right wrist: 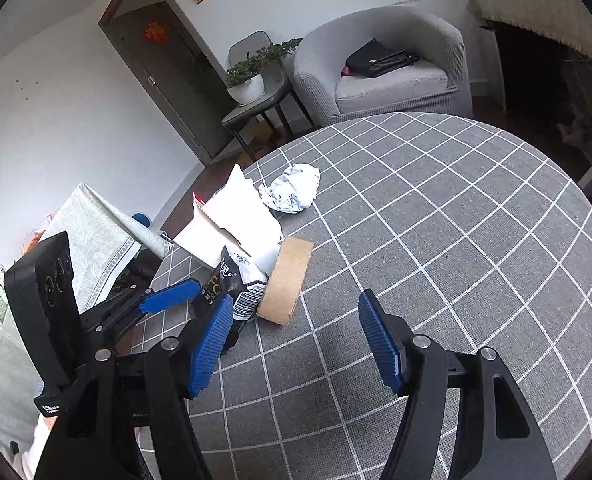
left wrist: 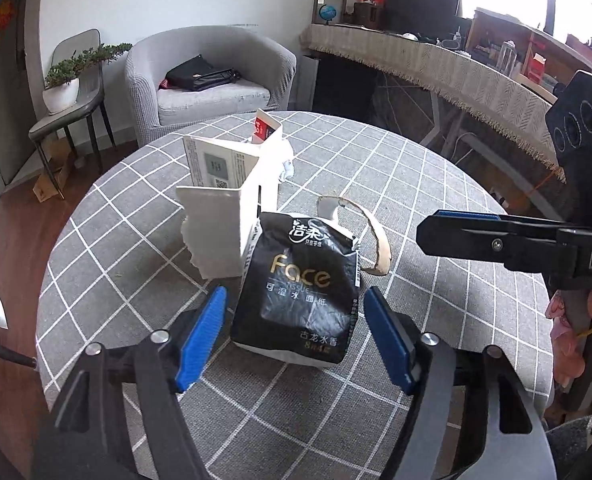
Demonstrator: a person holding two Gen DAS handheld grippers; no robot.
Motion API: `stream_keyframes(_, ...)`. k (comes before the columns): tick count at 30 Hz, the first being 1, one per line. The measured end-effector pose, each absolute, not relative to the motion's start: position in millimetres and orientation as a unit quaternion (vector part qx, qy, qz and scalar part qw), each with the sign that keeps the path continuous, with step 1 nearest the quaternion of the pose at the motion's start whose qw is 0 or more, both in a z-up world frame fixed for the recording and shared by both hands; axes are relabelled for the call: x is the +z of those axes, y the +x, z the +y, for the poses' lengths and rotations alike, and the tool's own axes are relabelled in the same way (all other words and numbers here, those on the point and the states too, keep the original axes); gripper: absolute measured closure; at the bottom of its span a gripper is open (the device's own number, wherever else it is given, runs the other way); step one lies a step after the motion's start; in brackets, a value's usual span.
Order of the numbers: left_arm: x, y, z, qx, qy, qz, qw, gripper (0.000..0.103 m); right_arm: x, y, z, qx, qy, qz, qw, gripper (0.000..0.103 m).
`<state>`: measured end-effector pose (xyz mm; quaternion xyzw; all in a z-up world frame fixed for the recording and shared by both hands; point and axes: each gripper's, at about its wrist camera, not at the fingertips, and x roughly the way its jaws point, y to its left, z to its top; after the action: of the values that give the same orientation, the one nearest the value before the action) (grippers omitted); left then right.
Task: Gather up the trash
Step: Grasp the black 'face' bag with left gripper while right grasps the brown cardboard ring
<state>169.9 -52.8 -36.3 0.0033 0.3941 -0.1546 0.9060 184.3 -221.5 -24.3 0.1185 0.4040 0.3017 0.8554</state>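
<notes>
While the left tongs are spread wide on either side of the black tissue pack, no pad is seen touching it. The pack stands on the checked bench, against a torn white carton and a cardboard ring. Crumpled paper lies behind. The right tongs are held wide, empty, above bare cloth.

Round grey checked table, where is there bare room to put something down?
Bare cloth fills the round grey checked table right of the brown cardboard roll and crumpled white paper. Crowded: black tissue pack against torn white box.
</notes>
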Motion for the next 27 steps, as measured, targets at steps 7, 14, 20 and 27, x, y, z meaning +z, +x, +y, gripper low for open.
stream_keyframes(7, -36, 168, -51, -0.149, 0.0, 0.395, 0.906, 0.047, -22, 185, -226, 0.301, 0.125, 0.402, 0.856, 0.037)
stream_keyframes(14, -33, 160, -46, -0.152, -0.004, 0.387, 0.909, 0.047, -26, 189, -224, 0.293, 0.128, 0.41, 0.854, 0.037)
stream_keyframes(20, -31, 153, -35, -0.155, -0.01, 0.386, 0.909, 0.047, -31, 193, -216, 0.288, 0.135, 0.416, 0.852, 0.037)
stream_keyframes(27, -23, 142, -19, -0.168, -0.032, 0.378, 0.91, 0.047, -36, 195, -197, 0.259, 0.093, 0.431, 0.859, 0.037)
